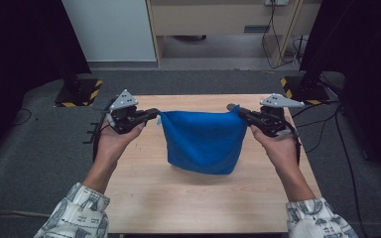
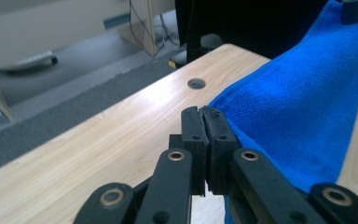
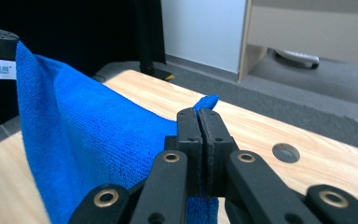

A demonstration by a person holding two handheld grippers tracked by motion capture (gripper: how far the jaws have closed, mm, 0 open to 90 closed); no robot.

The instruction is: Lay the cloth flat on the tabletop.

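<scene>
Together, left gripper (image 1: pixel 155 115) and right gripper (image 1: pixel 234 110) each clamp a blue cloth (image 1: pixel 202 141) corner.

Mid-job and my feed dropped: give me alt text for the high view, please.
A blue cloth hangs stretched between two hand-held tools over a wooden table, its lower edge sagging to the tabletop. The left tool is shut on the cloth's left top corner, the right tool on its right top corner.
</scene>
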